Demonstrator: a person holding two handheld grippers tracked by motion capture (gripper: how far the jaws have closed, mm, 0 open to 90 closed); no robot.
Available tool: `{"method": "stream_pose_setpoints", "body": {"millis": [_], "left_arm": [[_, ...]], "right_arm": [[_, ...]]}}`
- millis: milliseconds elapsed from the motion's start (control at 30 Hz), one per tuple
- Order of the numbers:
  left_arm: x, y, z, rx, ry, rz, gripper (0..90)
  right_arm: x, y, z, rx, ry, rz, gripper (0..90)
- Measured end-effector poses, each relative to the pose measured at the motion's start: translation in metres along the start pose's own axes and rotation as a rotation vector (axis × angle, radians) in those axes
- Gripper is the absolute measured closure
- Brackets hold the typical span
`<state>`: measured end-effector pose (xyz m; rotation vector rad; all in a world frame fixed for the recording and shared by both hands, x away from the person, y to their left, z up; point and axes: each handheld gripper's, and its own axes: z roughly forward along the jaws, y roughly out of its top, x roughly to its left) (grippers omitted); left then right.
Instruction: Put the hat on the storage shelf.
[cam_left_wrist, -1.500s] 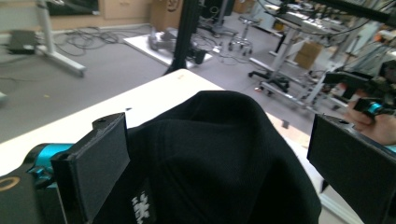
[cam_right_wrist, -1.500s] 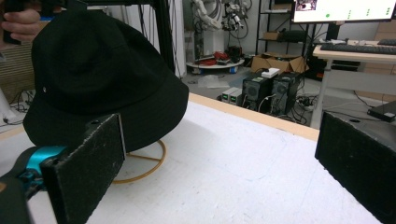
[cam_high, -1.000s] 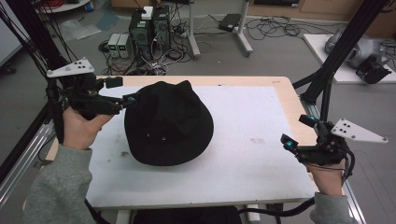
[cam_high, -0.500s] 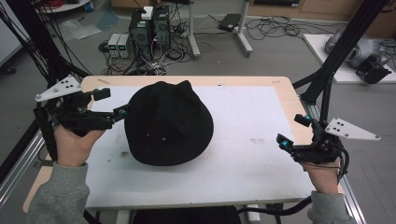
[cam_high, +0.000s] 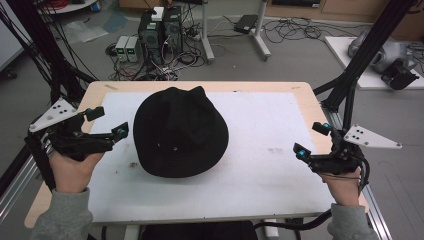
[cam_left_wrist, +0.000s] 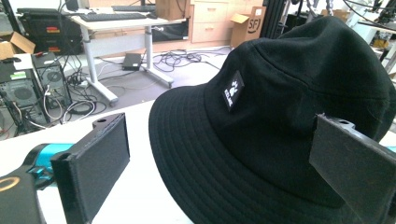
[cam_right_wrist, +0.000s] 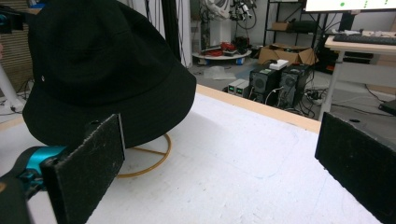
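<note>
A black bucket hat (cam_high: 180, 132) with a small white label (cam_left_wrist: 232, 89) sits left of centre on the white board (cam_high: 270, 170). It is propped up on a stand with a yellow wire ring base (cam_right_wrist: 149, 161). My left gripper (cam_high: 108, 122) is open just left of the hat's brim, a short gap away, with nothing between its pads (cam_left_wrist: 93, 161). My right gripper (cam_high: 310, 138) is open near the board's right edge, well away from the hat (cam_right_wrist: 102, 70). It points across the board and holds nothing.
The wooden table edge (cam_high: 320, 100) frames the board. Black frame posts (cam_high: 350, 85) rise at both sides. Computers and cables (cam_high: 160, 30) cover the floor beyond the far edge. Bare board stretches between the hat and the right gripper.
My left gripper has drawn back from the hat's brim, leftward and toward the person. The right gripper has shifted only slightly left. The hat stays put.
</note>
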<state>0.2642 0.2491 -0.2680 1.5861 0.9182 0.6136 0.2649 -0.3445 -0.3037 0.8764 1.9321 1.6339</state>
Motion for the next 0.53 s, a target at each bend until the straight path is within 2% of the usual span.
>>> {"method": "stream_pose_setpoints", "body": {"millis": [167,267,433,533], "left_arm": [[0.001,-0.002,-0.005,0.002,0.034,0.007,6.1],[0.001,-0.004,-0.009,-0.008,0.077,0.018,6.2],[0.003,-0.010,-0.016,-0.014,0.139,0.031,6.1],[0.006,-0.014,-0.019,-0.015,0.150,0.028,6.2]], "right_arm": [[0.000,0.000,0.002,0.002,0.006,-0.004,0.8],[0.000,0.000,0.004,0.004,0.004,-0.008,0.8],[-0.001,-0.001,0.004,0.011,-0.020,0.004,0.8],[-0.003,-0.001,0.003,0.011,-0.042,0.012,0.8]]}}
